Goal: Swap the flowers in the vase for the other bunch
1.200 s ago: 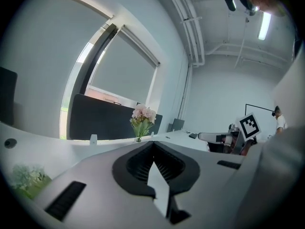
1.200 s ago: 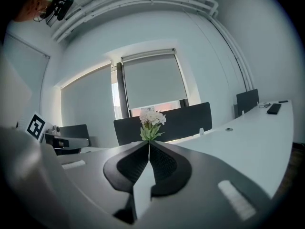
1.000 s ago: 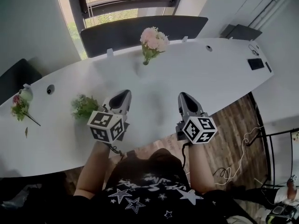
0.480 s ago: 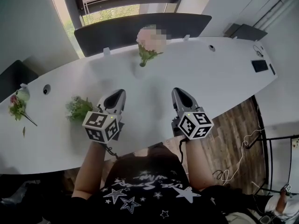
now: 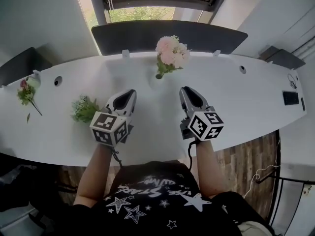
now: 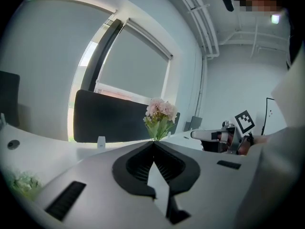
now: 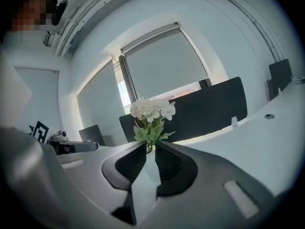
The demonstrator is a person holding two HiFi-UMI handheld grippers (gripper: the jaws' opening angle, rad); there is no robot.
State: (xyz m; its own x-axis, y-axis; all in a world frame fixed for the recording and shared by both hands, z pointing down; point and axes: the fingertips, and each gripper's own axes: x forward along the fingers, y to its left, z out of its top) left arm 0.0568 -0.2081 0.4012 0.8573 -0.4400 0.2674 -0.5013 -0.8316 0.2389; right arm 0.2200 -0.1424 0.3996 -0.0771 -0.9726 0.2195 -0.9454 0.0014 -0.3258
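Black cloth with white stars, the person's shirt (image 5: 152,200), fills the bottom of the head view, and two bare forearms reach forward from it over the near edge of a long white table (image 5: 236,107). The left gripper (image 5: 129,93) is held above the tabletop with its jaws pressed fully together and nothing between them; in the left gripper view the two dark pads meet in one line. The right gripper (image 5: 185,90) is held level with it and well apart, its jaws just parting to a narrow slit with nothing in it; only the bare tabletop and the flowers beyond show through that gap in the right gripper view. To the left of the left gripper, near it but not touching, a green bunch (image 5: 84,109) lies flat on the table. Farther left, near the table's end, lies a small sprig (image 5: 27,92) with a reddish bloom. Ahead of both grippers, near the far edge, the pink flowers (image 5: 172,50) stand upright in their vase (image 5: 159,75), which is small and hard to make out. Behind the table stands a dark screen (image 5: 128,36), and beyond it a window (image 5: 142,11) with greenery outside.
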